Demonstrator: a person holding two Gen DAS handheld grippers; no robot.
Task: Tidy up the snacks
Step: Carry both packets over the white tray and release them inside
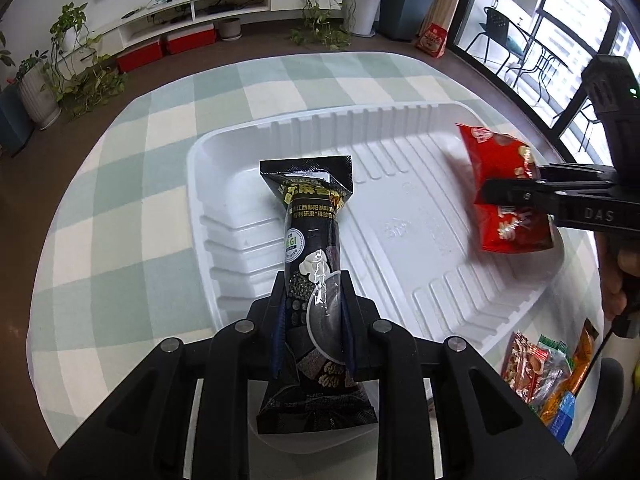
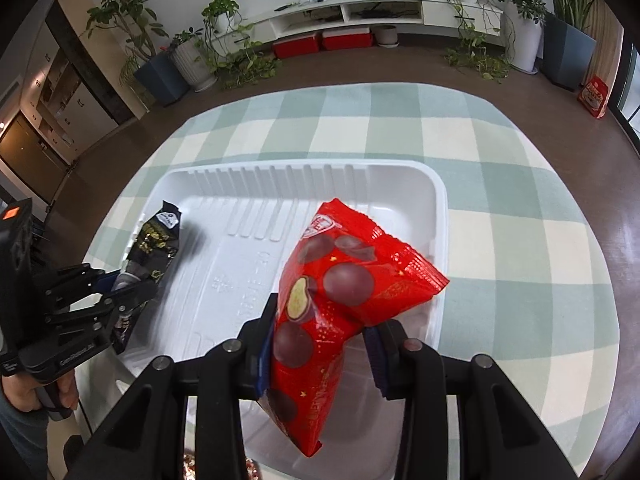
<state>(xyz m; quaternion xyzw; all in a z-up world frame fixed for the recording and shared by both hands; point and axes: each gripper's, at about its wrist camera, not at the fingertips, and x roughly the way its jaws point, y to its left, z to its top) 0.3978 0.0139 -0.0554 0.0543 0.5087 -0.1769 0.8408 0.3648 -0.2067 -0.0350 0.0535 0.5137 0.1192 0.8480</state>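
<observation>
Left wrist view: my left gripper (image 1: pixel 312 292) squeezes the soft, light black snack pack (image 1: pixel 314 240) mid-body; my right gripper (image 2: pixel 320 332), at three o'clock, pinches the crinkly red bag (image 2: pixel 340 280).

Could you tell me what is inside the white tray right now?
The white tray looks empty: only its bare ribbed floor shows. The black packet, in the left gripper, and the red packet, in the right gripper, hang over it, hiding the floor beneath.

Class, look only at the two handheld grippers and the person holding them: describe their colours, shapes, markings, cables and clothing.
Both grippers, the left gripper and the right gripper, are black, angular, with silver bolts and blue-padded fingers. The right reads "DAS", with a green light. A thin black cable hangs below the left. A grey sleeve shows.
</observation>
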